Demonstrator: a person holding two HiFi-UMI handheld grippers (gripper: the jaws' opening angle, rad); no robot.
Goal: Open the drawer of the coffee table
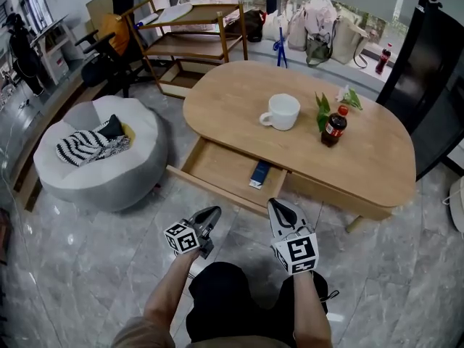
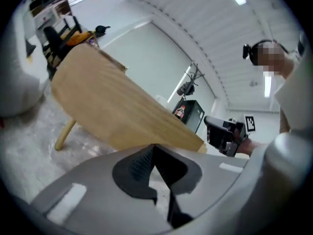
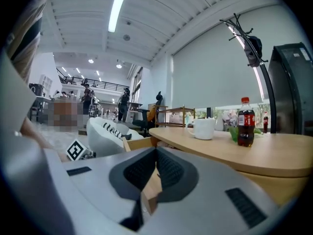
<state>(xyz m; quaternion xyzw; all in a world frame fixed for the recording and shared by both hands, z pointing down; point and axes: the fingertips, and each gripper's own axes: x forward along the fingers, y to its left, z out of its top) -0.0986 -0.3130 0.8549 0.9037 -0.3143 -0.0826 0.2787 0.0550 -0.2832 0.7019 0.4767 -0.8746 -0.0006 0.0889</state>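
left claw (image 1: 209, 214): jaws together, empty, near drawer (image 1: 217, 167) front | right claw (image 1: 280, 207): jaws together, empty, at front's right end, contact unclear | drawer: pulled out from bench (image 1: 232, 85), blue box (image 1: 259, 173) inside | bench top: cup (image 1: 281, 112), bottle (image 1: 334, 126), well apart from claws

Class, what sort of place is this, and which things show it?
Probably a living-room mock-up inside an office or lab: a coffee table with open drawer, a grey pouf, office chairs behind.

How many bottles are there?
2. A dark cola bottle with red label on the oval wooden coffee table; a small red bottle on the far windowsill. Others may be hidden.
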